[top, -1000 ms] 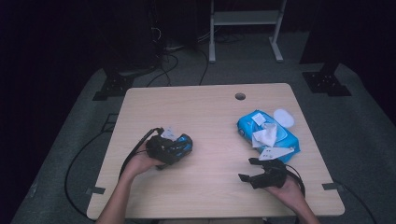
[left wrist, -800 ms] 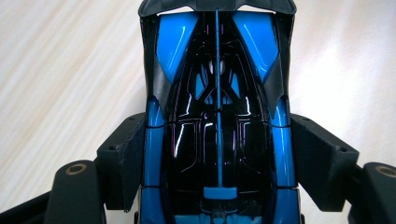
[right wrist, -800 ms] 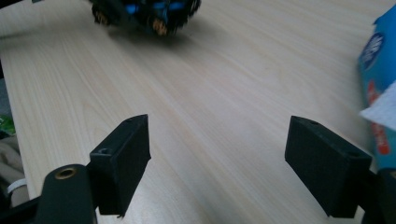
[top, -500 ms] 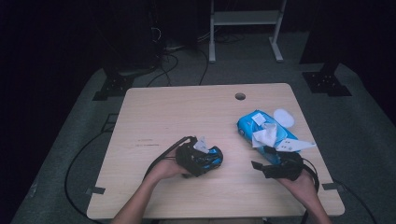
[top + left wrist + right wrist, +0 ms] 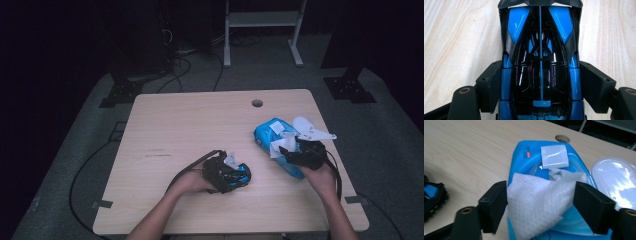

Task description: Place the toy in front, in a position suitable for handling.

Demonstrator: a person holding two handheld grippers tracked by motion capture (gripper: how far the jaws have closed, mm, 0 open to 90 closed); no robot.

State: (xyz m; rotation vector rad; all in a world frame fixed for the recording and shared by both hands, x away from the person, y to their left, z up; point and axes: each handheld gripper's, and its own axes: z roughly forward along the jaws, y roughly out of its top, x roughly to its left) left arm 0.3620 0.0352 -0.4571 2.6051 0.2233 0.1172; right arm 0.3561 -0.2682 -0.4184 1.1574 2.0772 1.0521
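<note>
High view shows the pale wooden worktop point(image 5: 175, 130), with a round cable hole point(image 5: 257, 103) near its far edge. No brand name can be read anywhere; the writing on the things is too small or blurred.

A blue wet-wipe pack point(image 5: 270, 137) lies toward the right edge of the worktop, about midway between the far and near edges. In the right gripper view the pack point(image 5: 524, 157) carries a small red mark point(image 5: 528, 154) with tiny print beside it that cannot be made out, and a white sticker flap point(image 5: 555, 156) folded back above the opening. Its clear plastic lid point(image 5: 615, 180) lies open to the side. A white wipe point(image 5: 536, 200) with a fine embossed pattern stands up out of the opening in a crumpled triangle.

A blue and black toy car point(image 5: 231, 174) sits near the middle of the worktop, closer to the near edge. In the left gripper view the car point(image 5: 541, 65) is glossy, with a black cabin, bright blue side panels and a thin blue line down its middle.

The left gripper point(image 5: 222, 172) has its jaws pinching the car by its two sides. The right gripper point(image 5: 295, 152) hangs over the pack; its jaws have just been closing and stand at either edge of the wipe, which is between them, though whether the pads point(image 5: 496, 203) press on it cannot be told.
</note>
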